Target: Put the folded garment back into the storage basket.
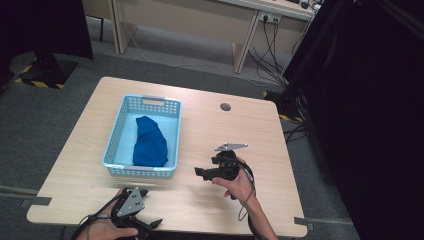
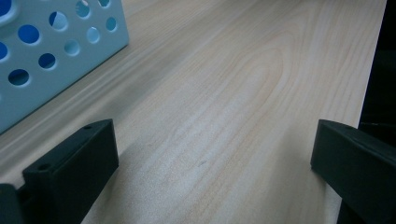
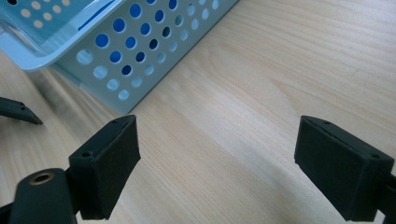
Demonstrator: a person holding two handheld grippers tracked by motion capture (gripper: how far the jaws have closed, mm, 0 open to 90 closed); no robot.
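Both tongs, left (image 1: 150,223) and right (image 1: 199,171), gape empty over the pale wooden bench (image 1: 210,125); ahead, the blue cloth (image 1: 149,142) already lies in the perforated light-blue plastic basket (image 1: 116,135), apparently finished.

A light wooden desk (image 1: 200,130) stands on grey carpet (image 1: 45,115). Beyond the desk sits a pale wooden bench (image 1: 200,15) with cables (image 1: 267,50) hanging below. Right of the desk hangs a black curtain (image 1: 370,100).
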